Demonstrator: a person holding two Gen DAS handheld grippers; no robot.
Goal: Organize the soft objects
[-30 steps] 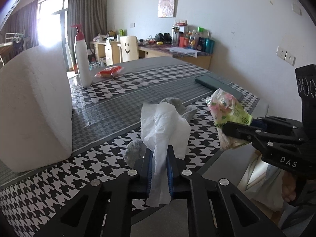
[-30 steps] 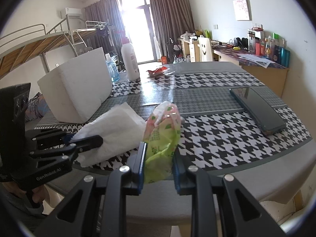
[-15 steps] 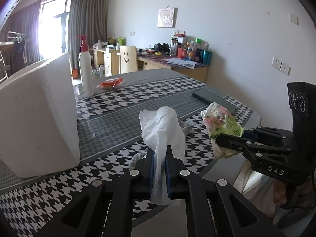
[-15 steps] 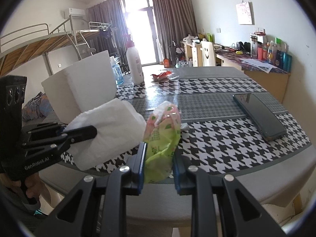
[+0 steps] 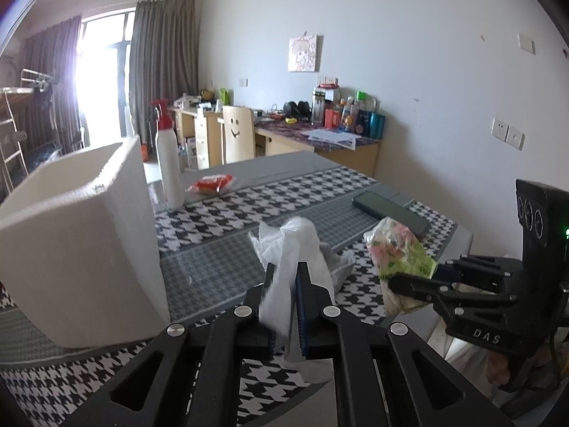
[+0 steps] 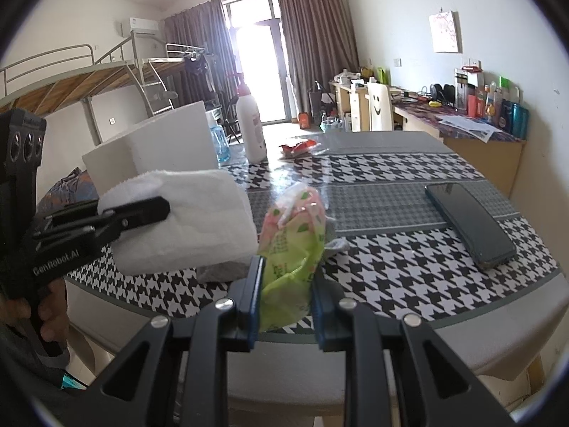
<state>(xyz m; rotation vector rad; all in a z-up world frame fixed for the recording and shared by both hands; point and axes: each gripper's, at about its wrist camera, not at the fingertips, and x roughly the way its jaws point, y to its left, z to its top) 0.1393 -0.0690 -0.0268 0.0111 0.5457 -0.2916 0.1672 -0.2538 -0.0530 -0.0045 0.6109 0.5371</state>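
My left gripper (image 5: 284, 270) is shut on a white paper tissue (image 5: 288, 245), which hangs crumpled between the pads above the houndstooth table (image 5: 220, 242). In the right wrist view the same tissue (image 6: 199, 224) is a broad white sheet held at its left end by the left gripper (image 6: 156, 208). My right gripper (image 6: 288, 267) is shut on a green and pink soft packet (image 6: 291, 235), lifted near the table's front edge. A grey cloth (image 6: 220, 272) lies on the table beneath both.
A white foam box (image 5: 78, 242) with an open top stands at the left. Behind it is a white pump bottle (image 5: 169, 167) and a red packet (image 5: 211, 183). A dark phone (image 6: 469, 224) lies at the right. A hand (image 6: 53, 316) holds the left gripper.
My left gripper has risen with the tissue, so the foam box's open top now shows. The right gripper and its packet have stayed put.
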